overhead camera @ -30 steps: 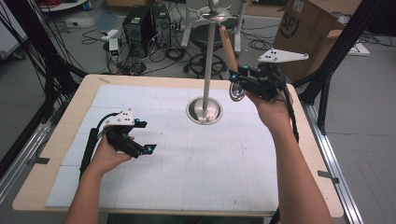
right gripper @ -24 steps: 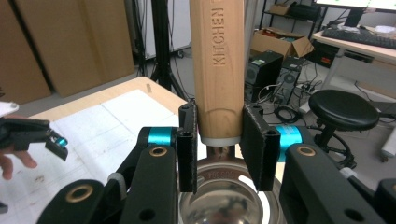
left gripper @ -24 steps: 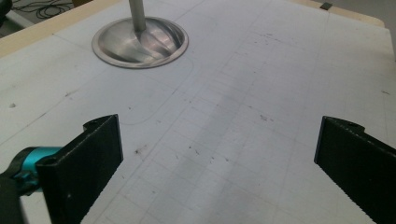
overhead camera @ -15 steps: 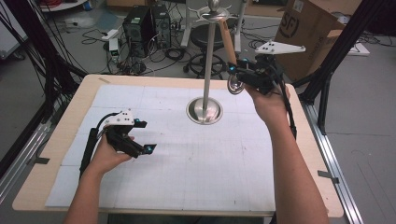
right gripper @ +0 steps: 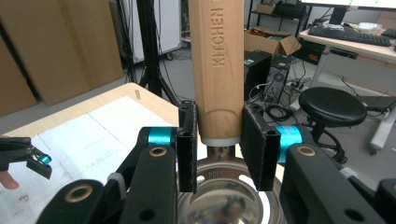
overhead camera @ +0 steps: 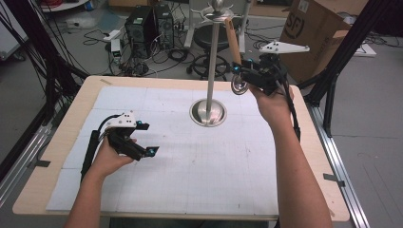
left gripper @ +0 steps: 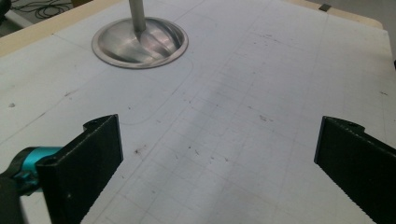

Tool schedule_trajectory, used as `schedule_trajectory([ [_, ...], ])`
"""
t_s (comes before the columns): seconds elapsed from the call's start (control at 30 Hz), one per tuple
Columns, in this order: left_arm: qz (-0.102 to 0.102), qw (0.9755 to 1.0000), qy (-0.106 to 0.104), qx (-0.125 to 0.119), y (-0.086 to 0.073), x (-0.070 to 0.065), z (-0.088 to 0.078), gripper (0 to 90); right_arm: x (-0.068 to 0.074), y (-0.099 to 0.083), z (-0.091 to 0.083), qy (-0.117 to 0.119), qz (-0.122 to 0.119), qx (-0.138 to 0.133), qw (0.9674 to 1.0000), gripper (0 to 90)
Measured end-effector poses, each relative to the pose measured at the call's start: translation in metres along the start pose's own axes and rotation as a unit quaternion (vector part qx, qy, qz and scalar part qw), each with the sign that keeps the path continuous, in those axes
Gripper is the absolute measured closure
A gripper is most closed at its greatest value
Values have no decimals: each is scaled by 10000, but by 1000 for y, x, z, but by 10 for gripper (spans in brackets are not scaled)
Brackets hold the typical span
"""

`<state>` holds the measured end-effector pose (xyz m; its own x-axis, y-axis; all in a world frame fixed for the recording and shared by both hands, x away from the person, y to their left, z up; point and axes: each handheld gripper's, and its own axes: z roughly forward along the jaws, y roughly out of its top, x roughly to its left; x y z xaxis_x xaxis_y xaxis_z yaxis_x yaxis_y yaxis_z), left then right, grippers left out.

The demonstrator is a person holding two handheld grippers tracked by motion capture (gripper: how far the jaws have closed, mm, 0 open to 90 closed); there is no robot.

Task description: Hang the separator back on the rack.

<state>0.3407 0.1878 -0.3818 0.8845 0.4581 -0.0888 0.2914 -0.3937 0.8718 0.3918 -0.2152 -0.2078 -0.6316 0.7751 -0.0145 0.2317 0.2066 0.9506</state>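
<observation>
Right tongs (right gripper: 218, 149) clamping wooden-handled steel strainer utensil (right gripper: 217, 70) at handle's lower end, holding it aloft near far right corner of counter (overhead camera: 57, 156), beside tall steel hook stand (overhead camera: 211, 61). Handle stiff, smooth, maybe slippery; metal head adding weight below. Left tongs (left gripper: 215, 154) gaping apart, holding nothing.

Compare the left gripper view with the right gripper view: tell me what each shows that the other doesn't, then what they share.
Left gripper view alone: the stand's round metal base with the foot of its pole, seen past that gripper's own fingers, which stand wide apart with nothing between them.

Right gripper view alone: the right gripper shut on a wooden-handled utensil, its handle stamped KITCHEN and its metal head below; also a black stool, cardboard boxes and the room behind.

Both: the white gridded mat on the wooden table.
</observation>
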Motion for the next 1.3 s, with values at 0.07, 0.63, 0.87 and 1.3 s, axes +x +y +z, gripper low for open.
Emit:
schedule_trajectory([
  [0.07, 7, 10000, -4, 7, 0, 0, 0, 16, 0, 0, 1, -7, -5, 15, 10000, 689],
  [0.63, -31, 10000, 3, -16, -1, 0, 0, 16, -5, -3, 6, 7, 81, 66, 9999, 689],
  [0.87, -19, 10000, 9, -11, -1, 1, -1, 16, -5, -4, 11, 27, 103, 80, 9999, 689],
  [1.3, -37, 10000, -4, -25, -1, 1, -1, 16, -6, -7, 22, 56, 151, 144, 9998, 688],
])
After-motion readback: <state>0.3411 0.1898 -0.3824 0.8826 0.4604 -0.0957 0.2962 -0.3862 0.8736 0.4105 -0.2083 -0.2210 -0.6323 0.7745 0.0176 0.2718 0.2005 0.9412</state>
